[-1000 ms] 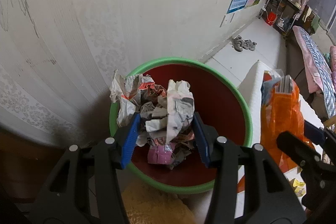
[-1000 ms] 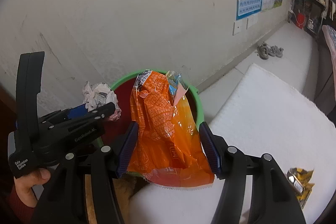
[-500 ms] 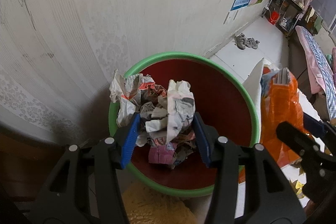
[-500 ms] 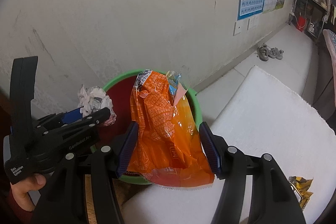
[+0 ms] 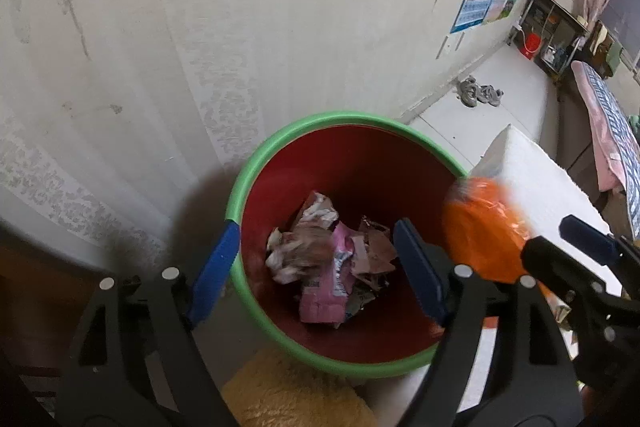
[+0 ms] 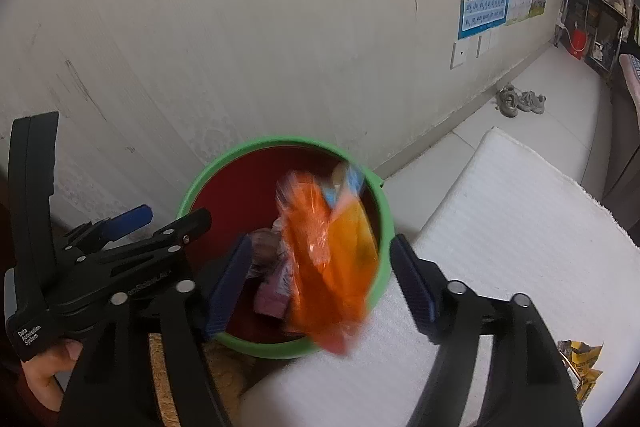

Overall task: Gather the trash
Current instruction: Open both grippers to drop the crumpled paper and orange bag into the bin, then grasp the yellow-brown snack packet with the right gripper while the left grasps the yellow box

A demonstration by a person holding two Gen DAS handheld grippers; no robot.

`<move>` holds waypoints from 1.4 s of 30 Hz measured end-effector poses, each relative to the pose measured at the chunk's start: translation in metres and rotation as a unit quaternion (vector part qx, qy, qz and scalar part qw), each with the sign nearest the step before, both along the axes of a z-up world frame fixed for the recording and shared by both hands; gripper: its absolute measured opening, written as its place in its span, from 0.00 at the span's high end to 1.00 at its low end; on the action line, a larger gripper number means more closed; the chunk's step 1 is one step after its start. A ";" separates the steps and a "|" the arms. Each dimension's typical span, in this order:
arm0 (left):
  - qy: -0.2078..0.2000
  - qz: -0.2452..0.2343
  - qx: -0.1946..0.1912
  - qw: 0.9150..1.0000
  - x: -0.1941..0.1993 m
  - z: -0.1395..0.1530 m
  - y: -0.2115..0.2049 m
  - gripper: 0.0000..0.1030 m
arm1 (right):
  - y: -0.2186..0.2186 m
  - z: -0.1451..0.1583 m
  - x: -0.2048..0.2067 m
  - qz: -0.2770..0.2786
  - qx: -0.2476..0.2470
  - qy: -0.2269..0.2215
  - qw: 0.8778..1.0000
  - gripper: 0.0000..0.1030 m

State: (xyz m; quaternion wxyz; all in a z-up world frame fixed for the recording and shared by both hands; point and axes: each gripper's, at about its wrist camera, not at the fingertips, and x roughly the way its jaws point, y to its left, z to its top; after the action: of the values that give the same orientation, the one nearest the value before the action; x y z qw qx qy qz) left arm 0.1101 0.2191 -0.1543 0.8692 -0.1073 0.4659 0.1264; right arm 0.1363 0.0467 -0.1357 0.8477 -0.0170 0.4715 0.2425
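Left gripper [image 5: 316, 267]: matte black plastic arms, silver round screws, blue rubber finger pads [image 5: 216, 265]. Right gripper [image 6: 320, 281]: same build. White "Data Acquisition System" print at 8 o'clock, right-wrist view.

The right gripper [image 6: 320, 279] pointed down at a green-rimmed red bin [image 6: 372, 183] standing against the wall [image 6: 260, 35]. Its jaws were opening, and a blurred orange wrapper [image 6: 328, 263] hung between them, clear of both pads, over the bin's near rim. Crumpled trash [image 6: 272, 267] lay inside. The left gripper [image 6: 132, 239], jaws apart, was at the left, a hand [image 6: 48, 375] on its grip. A yellow wrapper [image 6: 580, 367] lay on the white mat [image 6: 500, 227].
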 end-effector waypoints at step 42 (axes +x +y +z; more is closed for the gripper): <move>0.166 -0.265 -0.143 0.939 -0.096 -0.054 -0.291 0.22 | -0.304 -0.085 -0.106 -0.192 -0.015 0.088 0.977 0.80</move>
State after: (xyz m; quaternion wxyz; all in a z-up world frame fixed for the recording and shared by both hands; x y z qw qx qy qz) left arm 0.0144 -0.0720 -0.2083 0.7569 -0.0802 0.6285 -0.1602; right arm 0.0299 -0.2577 -0.2205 0.8335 0.0822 0.5420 0.0682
